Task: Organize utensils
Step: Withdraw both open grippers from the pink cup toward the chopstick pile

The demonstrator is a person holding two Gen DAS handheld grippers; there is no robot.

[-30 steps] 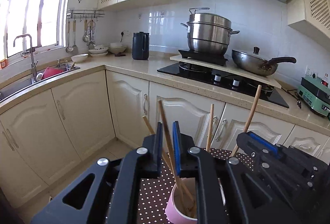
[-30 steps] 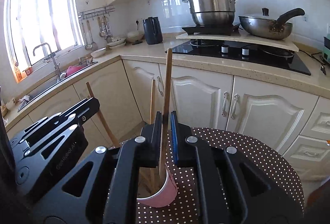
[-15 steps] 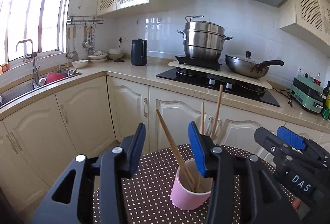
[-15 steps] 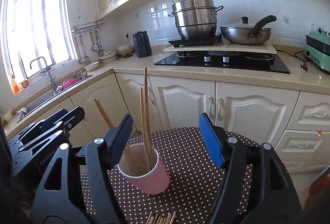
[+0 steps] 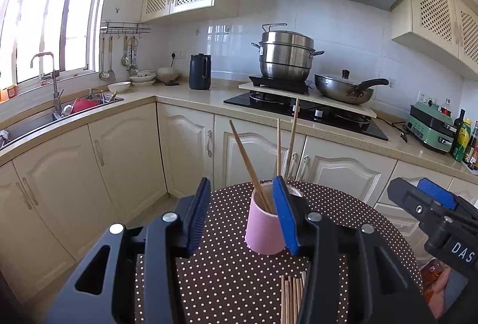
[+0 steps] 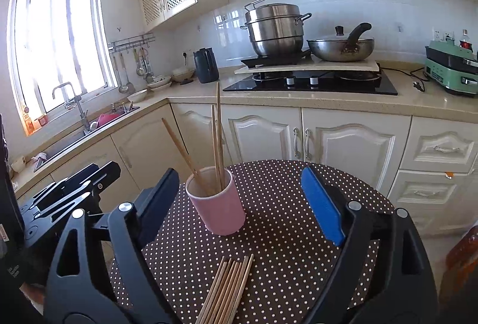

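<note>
Round worktop (image 6: 298,249) under a brown cloth with white dots, seen from both wrist cameras; pink cup (image 6: 216,204) upright near its middle, holding three wooden chopsticks (image 6: 219,139), two close to vertical and one leaning left; a bundle of loose chopsticks (image 6: 228,288) lying flat on the cloth at the near edge, apart from the cup. Left gripper (image 5: 243,213): fingers partly parted, nothing between them, the blue pad of the right finger (image 5: 285,216) overlapping the cup's right side in view, contact not discernible. Right gripper (image 6: 245,204): fingers spread wide and opening further, empty, the cup standing in the gap nearer the left finger. Background: steamer pot (image 6: 276,28) and wok (image 6: 340,47) on the stove.
</note>
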